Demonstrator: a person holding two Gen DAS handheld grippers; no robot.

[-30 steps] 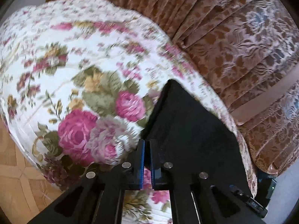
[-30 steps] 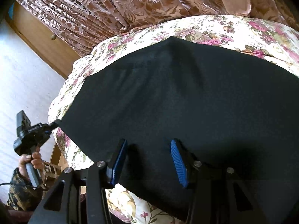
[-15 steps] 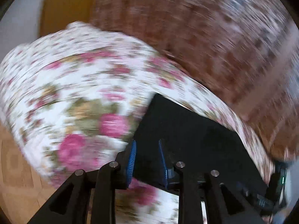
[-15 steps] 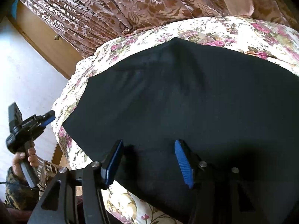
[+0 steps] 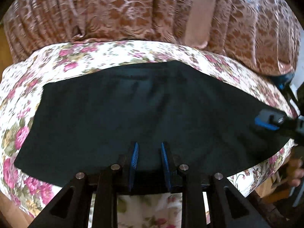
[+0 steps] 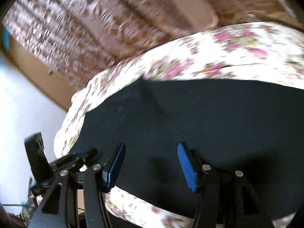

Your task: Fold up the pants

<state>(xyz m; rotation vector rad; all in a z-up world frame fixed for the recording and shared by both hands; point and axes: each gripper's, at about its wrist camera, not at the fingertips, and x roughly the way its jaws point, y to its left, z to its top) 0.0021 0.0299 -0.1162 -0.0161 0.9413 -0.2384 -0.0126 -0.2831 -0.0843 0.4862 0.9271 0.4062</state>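
The black pants [image 5: 133,110] lie spread flat on a floral bedspread [image 5: 95,57]. My left gripper [image 5: 149,152] hovers over the middle of their near long edge. Its blue pads stand apart and press on nothing. In the right wrist view the same pants [image 6: 190,117] fill the middle. There my right gripper [image 6: 151,163] is open wide above the cloth near its near edge, and it holds nothing. The right gripper [image 5: 270,102] also shows at the right end of the pants in the left wrist view. The left gripper [image 6: 89,153] shows blurred at the lower left of the right wrist view.
A brown patterned curtain [image 5: 133,9] hangs right behind the bed. A white wall [image 6: 22,95] and a wooden panel [image 6: 38,72] lie to the left. A person's hand [image 5: 296,171] is at the bed's right edge. The bedspread drops away just below the pants' near edge.
My left gripper let go of the pants' corner, opened and swung round to the middle of their near edge, now facing the curtain. My right gripper opened a little wider and shifted.
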